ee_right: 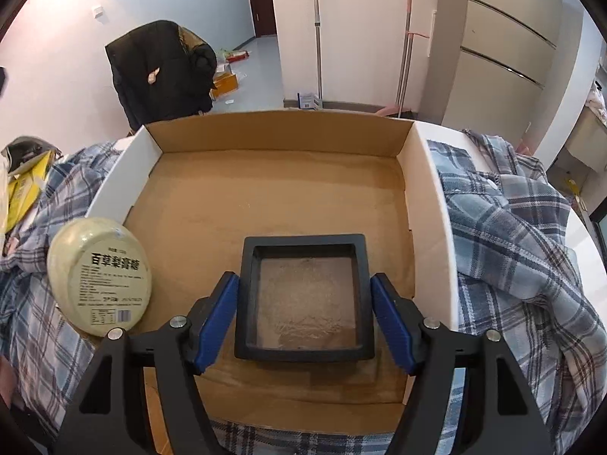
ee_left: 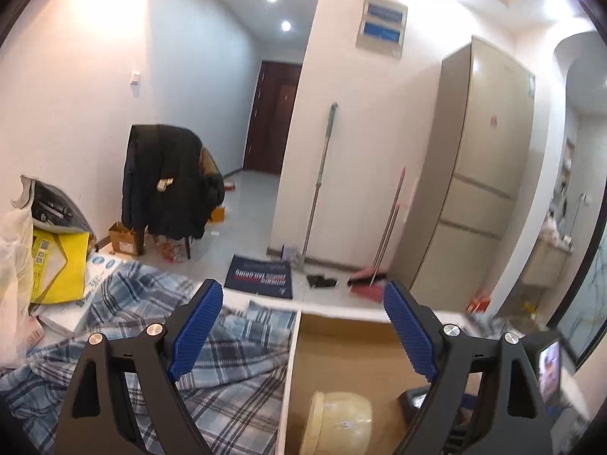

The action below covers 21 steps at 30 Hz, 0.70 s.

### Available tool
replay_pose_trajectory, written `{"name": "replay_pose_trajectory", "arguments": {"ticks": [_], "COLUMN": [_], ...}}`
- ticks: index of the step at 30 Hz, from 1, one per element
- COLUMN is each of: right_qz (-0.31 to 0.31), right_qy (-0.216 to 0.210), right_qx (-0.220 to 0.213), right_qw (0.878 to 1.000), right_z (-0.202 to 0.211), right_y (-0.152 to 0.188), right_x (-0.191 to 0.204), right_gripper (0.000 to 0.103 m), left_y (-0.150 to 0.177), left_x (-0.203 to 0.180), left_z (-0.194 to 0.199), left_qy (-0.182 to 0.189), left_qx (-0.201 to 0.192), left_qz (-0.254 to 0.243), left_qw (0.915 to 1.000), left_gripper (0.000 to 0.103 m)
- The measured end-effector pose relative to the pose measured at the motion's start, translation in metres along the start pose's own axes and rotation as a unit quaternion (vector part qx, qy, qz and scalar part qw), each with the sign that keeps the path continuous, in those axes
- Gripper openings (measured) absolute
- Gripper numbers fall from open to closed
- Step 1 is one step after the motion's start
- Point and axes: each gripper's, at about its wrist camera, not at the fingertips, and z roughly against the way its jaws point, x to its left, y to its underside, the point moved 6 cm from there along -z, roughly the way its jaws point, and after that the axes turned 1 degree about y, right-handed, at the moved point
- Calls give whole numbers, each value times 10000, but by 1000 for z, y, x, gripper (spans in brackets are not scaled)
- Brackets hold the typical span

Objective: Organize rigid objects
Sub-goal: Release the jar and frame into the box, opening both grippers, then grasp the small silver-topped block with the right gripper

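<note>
Your left hand-held gripper [ee_left: 303, 299] and right hand-held gripper [ee_right: 304, 295] look alike: matte black angular arms with triangular cut-outs, two round silver screws per side, and ribbed blue rubber pads [ee_left: 195, 326] lining the fingers.

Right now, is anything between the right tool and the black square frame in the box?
Nothing visible. The right tool has a blue pad on each side of the black frame, which lies on the cardboard box floor. The round tin leans off to the left.
</note>
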Motion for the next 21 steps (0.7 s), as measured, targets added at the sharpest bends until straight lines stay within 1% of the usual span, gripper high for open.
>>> {"name": "replay_pose_trajectory", "arguments": {"ticks": [2, 4, 6, 8, 9, 11, 12, 13, 14, 16, 17, 18, 20, 21], "right_qz": [-63, -94, 0, 113, 157, 237, 284, 322, 352, 389, 413, 440, 418, 385], "right_qy": [15, -18, -26, 162, 249, 254, 249, 265, 293, 332, 316, 282, 169, 84], "right_qx": [-102, -345, -676, -962, -1074, -1239, -1328, -1411, -1516, -1746, -1835, -1898, -1970, -1991], "right_qw": [9999, 9994, 9977, 9952, 9938, 9917, 9904, 9891, 9874, 9833, 9816, 9804, 9794, 9792], "right_z": [12, 33, 58, 80, 92, 113, 126, 136, 146, 165, 174, 181, 189, 192], "right_y": [-4, -11, -17, -18, -17, -11, -4, 0, 5, 17, 23, 27, 37, 41], "right_x": [-5, -8, -12, -16, -19, -22, -23, -23, -24, -23, -22, -21, -18, -17], "right_gripper": [72, 76, 88, 89, 89, 89, 92, 94, 98, 98, 99, 99, 100, 100], "left_y": [-9, -16, -21, -23, -23, -23, -23, -23, -23, -20, -17, -14, -7, -4], "left_x": [-3, -8, -16, -23, -27, -30, -30, -31, -32, -32, -33, -32, -30, -29], "left_z": [11, 22, 35, 44, 50, 66, 78, 89, 96, 113, 122, 131, 145, 152], "left_qy": [92, 160, 139, 122, 176, 372, 583, 719, 747, 716, 761, 795, 825, 902], "left_qx": [-96, -207, -340, -336, -314, -355, -426, -470, -483, -512, -546, -571, -601, -594], "left_qz": [-33, -168, -392, -589, -680, -641, -554, -527, -553, -630, -682, -740, -769, -785], "left_qw": [9999, 9995, 9986, 9976, 9970, 9966, 9959, 9949, 9945, 9941, 9933, 9924, 9918, 9910], "left_gripper": [89, 89, 89, 89, 89, 89, 89, 89, 89, 92, 99, 103, 103, 103]}}
